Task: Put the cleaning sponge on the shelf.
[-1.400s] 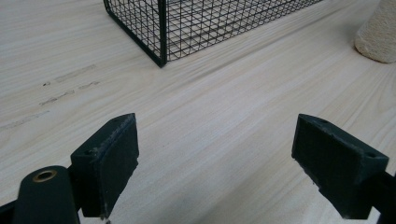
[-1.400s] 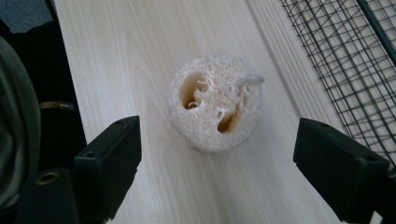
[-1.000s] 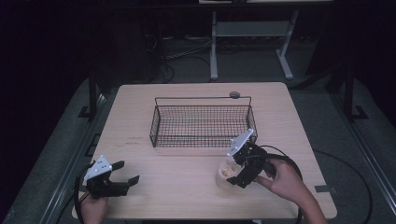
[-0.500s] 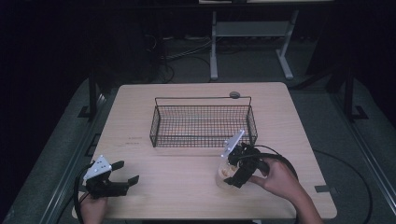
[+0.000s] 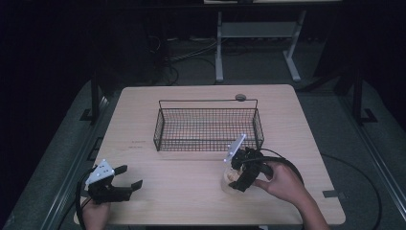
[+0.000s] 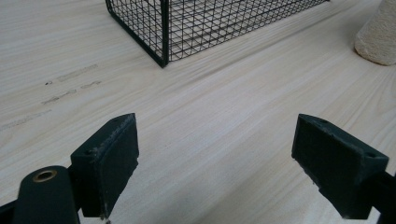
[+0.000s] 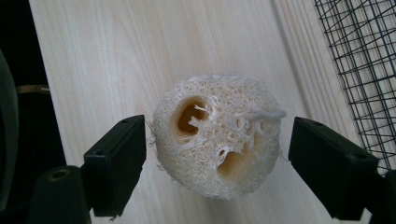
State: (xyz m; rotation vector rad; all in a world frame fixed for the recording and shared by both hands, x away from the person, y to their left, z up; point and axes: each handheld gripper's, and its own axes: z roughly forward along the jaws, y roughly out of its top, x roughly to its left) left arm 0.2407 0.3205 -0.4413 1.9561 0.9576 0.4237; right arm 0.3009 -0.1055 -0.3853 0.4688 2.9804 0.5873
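Right claw open, jaws astride cream fibrous loofah round, not touching; uneven closing risks pushing it sideways. Left claw open, empty

A pale cream, fibrous loofah sponge piece, roughly round with two hollow channels through its end face, stands on the light wooden bench at the lower right of the high view. Near it, toward the centre of that frame, sits an empty rectangular black wire-mesh basket, upright, handle raised.
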